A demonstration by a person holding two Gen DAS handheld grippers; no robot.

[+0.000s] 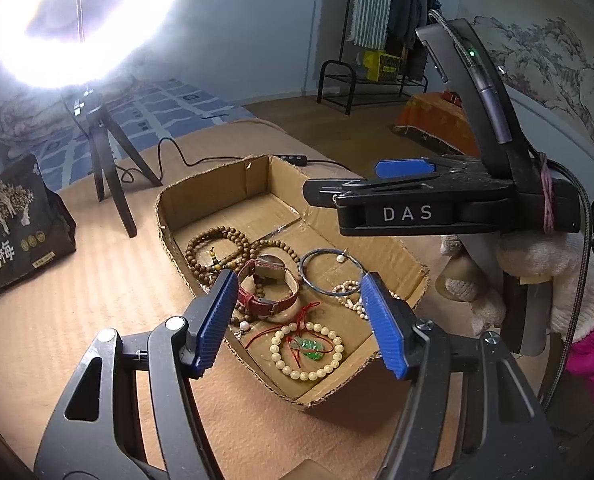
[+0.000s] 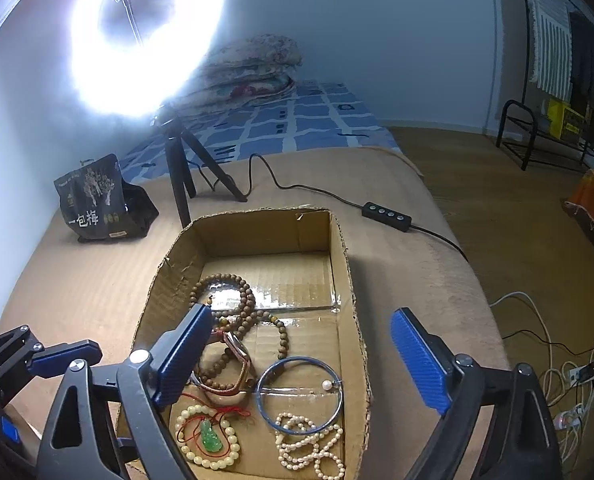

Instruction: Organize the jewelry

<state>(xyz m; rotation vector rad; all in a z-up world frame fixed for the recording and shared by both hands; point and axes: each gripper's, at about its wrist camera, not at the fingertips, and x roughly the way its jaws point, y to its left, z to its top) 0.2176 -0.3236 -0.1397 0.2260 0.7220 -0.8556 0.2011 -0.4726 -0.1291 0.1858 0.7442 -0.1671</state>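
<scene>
A shallow cardboard box (image 1: 169, 220) (image 2: 349, 280) on the tan blanket holds the jewelry. In it lie brown wooden bead strings (image 1: 217, 246) (image 2: 233, 292), a red-strapped watch (image 1: 271, 284) (image 2: 237, 356), a blue bangle with a pearl (image 1: 329, 270) (image 2: 299, 394), a cream bead bracelet (image 1: 307, 350) (image 2: 209, 438) with a green jade pendant (image 1: 311, 348) (image 2: 210, 436) on red cord, and a small pearl strand (image 1: 349, 296) (image 2: 313, 444). My left gripper (image 1: 297, 316) is open and empty above the box's near end. My right gripper (image 2: 297, 356) (image 1: 377, 184) is open and empty over the box.
A ring light on a black tripod (image 1: 109, 168) (image 2: 185, 168) stands behind the box, its cable and switch (image 2: 387, 216) trailing right. A black snack bag (image 1: 13, 220) (image 2: 101, 200) sits at the left. Bedding, a clothes rack (image 1: 377, 60) and floor cables (image 2: 569, 380) lie beyond.
</scene>
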